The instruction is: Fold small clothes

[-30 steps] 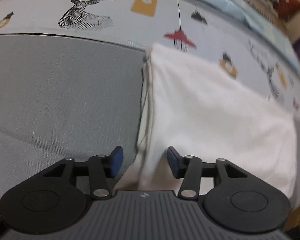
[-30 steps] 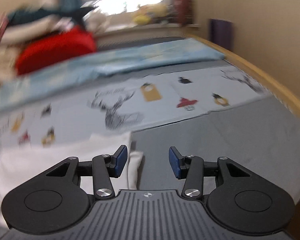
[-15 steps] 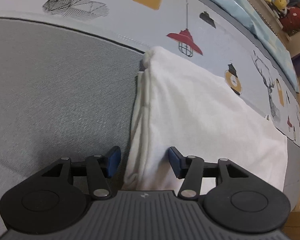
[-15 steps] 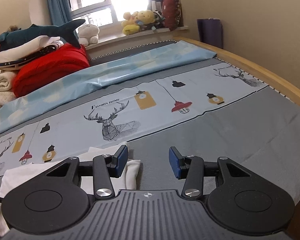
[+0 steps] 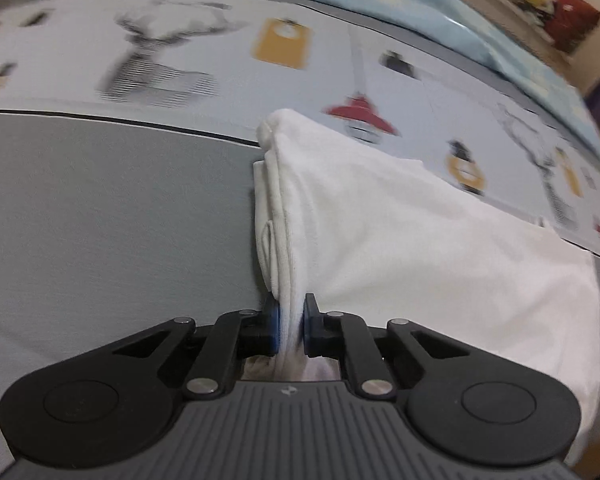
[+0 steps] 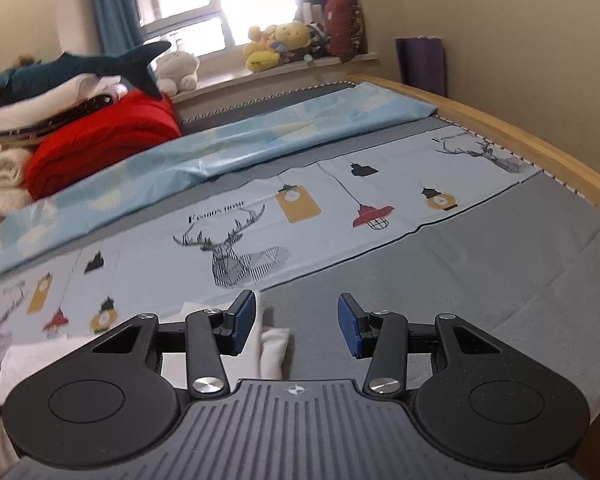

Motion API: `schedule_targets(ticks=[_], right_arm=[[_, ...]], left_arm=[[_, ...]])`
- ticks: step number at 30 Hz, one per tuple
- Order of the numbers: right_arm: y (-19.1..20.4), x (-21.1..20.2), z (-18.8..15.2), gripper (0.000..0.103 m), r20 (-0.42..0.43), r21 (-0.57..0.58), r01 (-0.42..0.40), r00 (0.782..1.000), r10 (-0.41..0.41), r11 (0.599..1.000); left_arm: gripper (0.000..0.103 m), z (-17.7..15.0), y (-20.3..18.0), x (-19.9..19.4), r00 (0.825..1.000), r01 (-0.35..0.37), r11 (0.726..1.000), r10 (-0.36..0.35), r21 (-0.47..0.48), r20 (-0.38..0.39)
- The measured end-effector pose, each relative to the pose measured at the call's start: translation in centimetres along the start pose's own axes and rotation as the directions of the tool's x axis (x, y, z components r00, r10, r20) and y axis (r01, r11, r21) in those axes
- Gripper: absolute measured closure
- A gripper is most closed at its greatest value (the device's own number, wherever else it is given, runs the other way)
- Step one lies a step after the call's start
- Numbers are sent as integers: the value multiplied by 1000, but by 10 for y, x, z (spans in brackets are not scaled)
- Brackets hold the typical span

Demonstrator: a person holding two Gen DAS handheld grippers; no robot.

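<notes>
While left tongs [image 5: 288,326] just closed, pinching white garment [image 5: 400,240] edge | fold runs away | right tongs [image 6: 296,322] open.

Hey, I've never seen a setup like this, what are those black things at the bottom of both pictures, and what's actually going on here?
Those black parts are hand-held grippers, one in each of a person's hands, each carrying a wide-angle camera that looks forward along its two blue-padded fingers. There is no robot arm.

One picture comes from the left gripper, looking steeply down. Its fingers have just been closing and now pinch the bunched edge of a folded white garment, which lies on a bed sheet that is grey with a pale band printed with deer and lamps.

The other picture comes from the right gripper, aimed more across the bed. Its fingers stand apart with nothing held; a corner of the same white garment shows just below. Behind are a red blanket, a plush shark and soft toys on the windowsill.
</notes>
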State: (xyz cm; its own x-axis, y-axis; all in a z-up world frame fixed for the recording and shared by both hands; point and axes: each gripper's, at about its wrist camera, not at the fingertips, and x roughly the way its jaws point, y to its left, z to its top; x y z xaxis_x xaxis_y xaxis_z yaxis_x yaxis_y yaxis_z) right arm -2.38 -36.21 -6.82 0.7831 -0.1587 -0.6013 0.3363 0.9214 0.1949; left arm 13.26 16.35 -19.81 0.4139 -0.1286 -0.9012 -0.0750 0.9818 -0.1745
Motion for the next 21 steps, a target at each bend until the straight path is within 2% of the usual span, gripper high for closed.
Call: schedule_targets(ticks=[1, 3, 4, 5, 7, 10, 12, 14, 16, 21], right_arm=[[2, 0, 0, 56, 2, 16, -1, 1000, 1, 1000], [8, 2, 0, 55, 1, 36, -4, 1000, 4, 999], [11, 4, -1, 55, -2, 38, -7, 1000, 7, 999], [16, 5, -2, 55, -6, 36, -11, 1000, 11, 999], [26, 7, -3, 55, -12, 15, -16, 1000, 16, 1000], [42, 9, -6, 55, -17, -37, -24, 1000, 23, 999], [48, 11, -7, 55, -21, -61, -26, 999, 25, 998], [50, 12, -7, 55, -26, -71, -21, 999, 19, 997], [49, 13, -6, 55, -28, -68, -14, 1000, 12, 998], [41, 12, -5, 55, -27, -50, 0, 1000, -2, 999]], left_arm=[[91, 0, 7, -2, 1000, -11, 1000, 11, -15, -11], [86, 2, 23, -4, 999, 27, 998, -30, -63, -42], [78, 2, 30, -4, 997, 41, 996, -46, -83, -57], [62, 3, 37, -3, 996, 40, 995, -47, -92, -73], [52, 3, 50, -2, 996, 15, 993, -25, -118, -88], [53, 3, 60, 5, 988, 70, 979, -95, -189, -123], [56, 2, 54, 11, 980, 97, 983, -122, -158, -159], [68, 1, 42, 12, 983, 82, 993, -95, -86, -156], [75, 2, 34, 15, 986, 66, 997, -72, -46, -150], [86, 2, 32, 15, 988, 63, 998, -66, -27, -138]])
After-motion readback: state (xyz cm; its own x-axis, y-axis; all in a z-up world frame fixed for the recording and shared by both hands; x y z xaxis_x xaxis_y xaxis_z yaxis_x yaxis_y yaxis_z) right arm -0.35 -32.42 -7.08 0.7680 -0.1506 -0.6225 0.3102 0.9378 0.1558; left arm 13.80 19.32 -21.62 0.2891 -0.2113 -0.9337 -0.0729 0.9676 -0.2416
